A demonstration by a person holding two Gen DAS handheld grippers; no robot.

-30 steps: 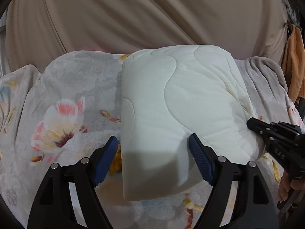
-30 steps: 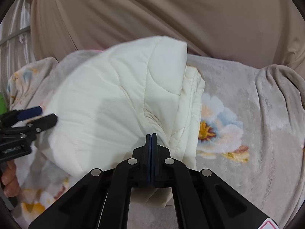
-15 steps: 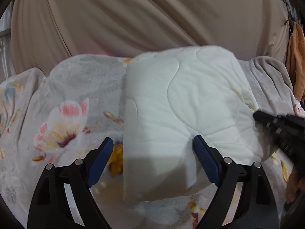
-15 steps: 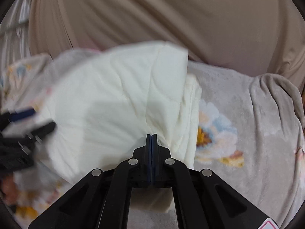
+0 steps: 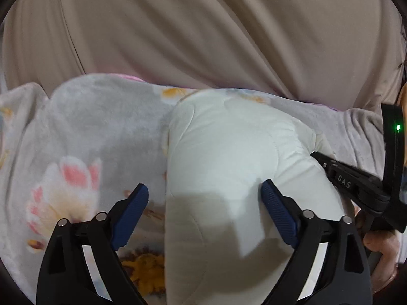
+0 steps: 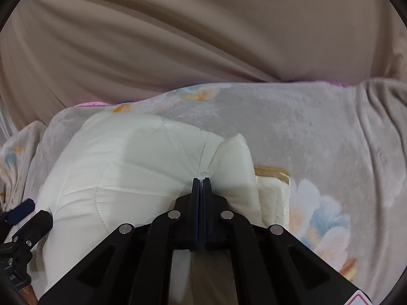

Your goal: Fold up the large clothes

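Both fisheye views are dimly and evenly lit with a warm, indoor cast. Black vignette corners ring each picture, and straight lines bow outward near the edges. Motion blur softens the beige curtain (image 5: 203,30) and the floral blanket (image 5: 84,137). A grey shadow falls across the near part of the cream quilted garment (image 5: 229,152) in both views. A small green indicator light (image 5: 398,127) glows sharply at the right edge of the left view.
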